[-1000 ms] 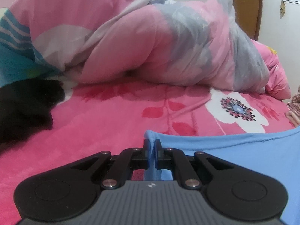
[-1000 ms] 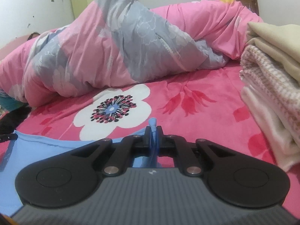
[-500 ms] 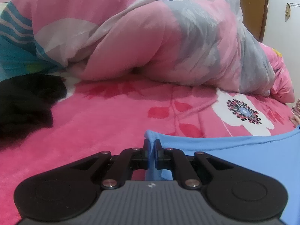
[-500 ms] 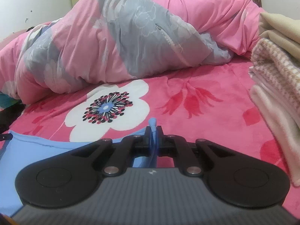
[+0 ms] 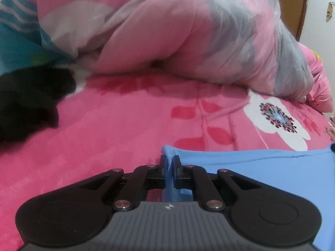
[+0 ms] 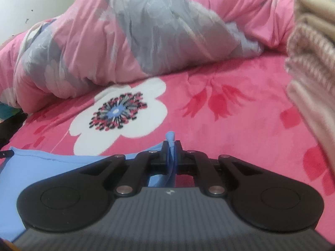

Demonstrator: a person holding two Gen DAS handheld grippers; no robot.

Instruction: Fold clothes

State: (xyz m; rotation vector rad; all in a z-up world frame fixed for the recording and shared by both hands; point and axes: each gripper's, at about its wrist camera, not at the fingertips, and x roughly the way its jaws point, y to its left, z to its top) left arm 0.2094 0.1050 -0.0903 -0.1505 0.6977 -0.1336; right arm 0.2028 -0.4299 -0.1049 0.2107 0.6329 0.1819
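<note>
A light blue garment (image 5: 261,173) lies spread on the pink floral bed cover (image 5: 104,136), its far edge stretched between my two grippers. My left gripper (image 5: 169,159) has the garment's left corner between its fingers; the jaws are opening, and the cloth still fills the narrow gap. In the right wrist view the same garment (image 6: 52,167) runs off to the left. My right gripper (image 6: 172,146) is shut on the right corner, and a small blue tuft pokes up past its fingertips. Both grippers hover low over the bed.
A bulky pink and grey quilt (image 5: 188,37) is heaped across the back of the bed. A black garment (image 5: 27,96) lies at the left. A stack of folded beige and pink knits (image 6: 309,62) stands at the right. A brown door (image 5: 293,6) is behind.
The right gripper has sunk toward the bed and crept forward with its corner still pinched. The left gripper has hardly moved, only tilted a little, and the blue cloth is still between its fingers.
</note>
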